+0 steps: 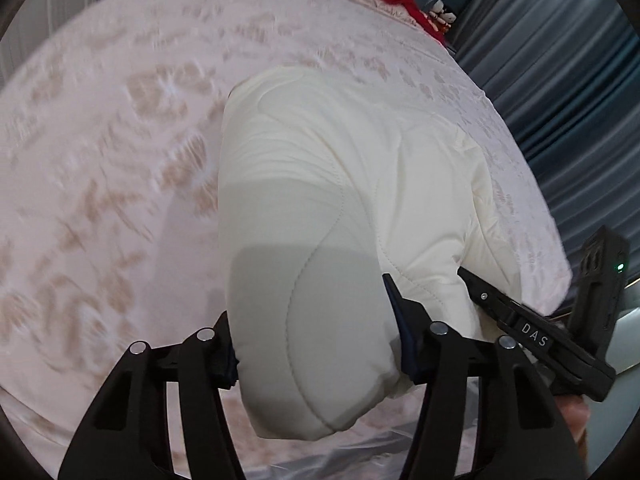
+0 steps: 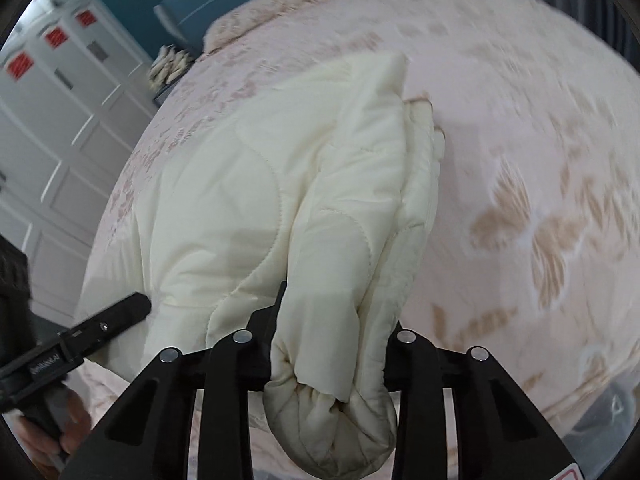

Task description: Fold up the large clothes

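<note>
Jacket [image 1: 340,208] sits pinched between both grippers' jaws.

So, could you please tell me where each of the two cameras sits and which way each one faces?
Left wrist: sits on the left tool, looking down along its fingers at the cream quilted jacket on the bed; the right tool shows alongside.
Right wrist: sits on the right tool, looking down at a gathered jacket cuff; the left tool and a hand show.
Shared: jacket, patterned bed, red item.
</note>
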Available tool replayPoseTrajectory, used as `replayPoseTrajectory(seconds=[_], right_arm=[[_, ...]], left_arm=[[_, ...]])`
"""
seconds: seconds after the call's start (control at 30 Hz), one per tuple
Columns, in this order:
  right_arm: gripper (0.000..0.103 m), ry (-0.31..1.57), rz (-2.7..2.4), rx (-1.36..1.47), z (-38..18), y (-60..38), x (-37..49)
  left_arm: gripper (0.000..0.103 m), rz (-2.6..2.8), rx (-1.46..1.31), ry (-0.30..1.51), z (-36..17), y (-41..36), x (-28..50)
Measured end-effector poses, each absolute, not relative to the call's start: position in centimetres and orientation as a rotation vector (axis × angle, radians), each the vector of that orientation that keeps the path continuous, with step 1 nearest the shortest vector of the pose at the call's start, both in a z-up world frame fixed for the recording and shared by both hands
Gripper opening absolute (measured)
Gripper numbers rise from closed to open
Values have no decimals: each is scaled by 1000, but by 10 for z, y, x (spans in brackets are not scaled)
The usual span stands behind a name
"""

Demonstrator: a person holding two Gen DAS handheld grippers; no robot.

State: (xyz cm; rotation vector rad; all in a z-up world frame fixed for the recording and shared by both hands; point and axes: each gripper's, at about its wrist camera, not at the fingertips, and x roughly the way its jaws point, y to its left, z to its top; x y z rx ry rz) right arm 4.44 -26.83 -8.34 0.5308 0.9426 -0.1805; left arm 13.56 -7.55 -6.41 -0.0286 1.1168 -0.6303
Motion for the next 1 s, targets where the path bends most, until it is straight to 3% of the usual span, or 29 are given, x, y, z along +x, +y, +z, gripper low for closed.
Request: replayPoseTrajectory(seconds=[0.43, 1.0], right_arm=[[29, 847, -121, 356, -61, -214, 122], [29, 888, -106, 177, -92, -168, 184]], left_arm=[[53, -505, 129, 895, -28, -42, 183], [53, -450, 175, 897, -69, -9, 227]])
